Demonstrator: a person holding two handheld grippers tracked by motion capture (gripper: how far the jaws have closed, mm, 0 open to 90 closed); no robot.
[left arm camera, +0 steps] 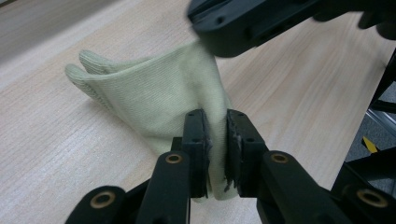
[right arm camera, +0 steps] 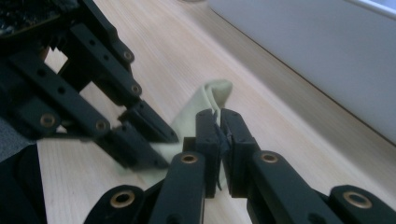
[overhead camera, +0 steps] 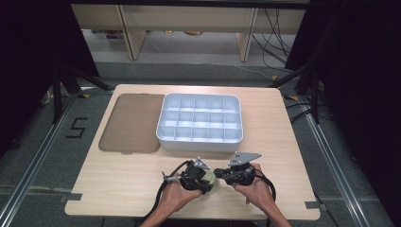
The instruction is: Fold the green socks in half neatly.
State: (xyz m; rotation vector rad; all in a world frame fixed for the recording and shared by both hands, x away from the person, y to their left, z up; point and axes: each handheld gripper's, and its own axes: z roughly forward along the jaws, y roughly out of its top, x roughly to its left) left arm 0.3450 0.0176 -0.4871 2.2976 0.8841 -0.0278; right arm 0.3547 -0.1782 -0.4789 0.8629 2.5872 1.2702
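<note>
High view: both claws, left and right, pinch glove.

Black left gripper, black right gripper, brass-ringed pivots, grey three-cornered top plates, trailing black cables

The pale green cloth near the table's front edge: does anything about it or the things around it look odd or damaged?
Nothing looks damaged. The pale green cloth is held up off the table, pinched by the left gripper and the right gripper. The white divided tray sits square, its brownish lid flat beside it.
</note>
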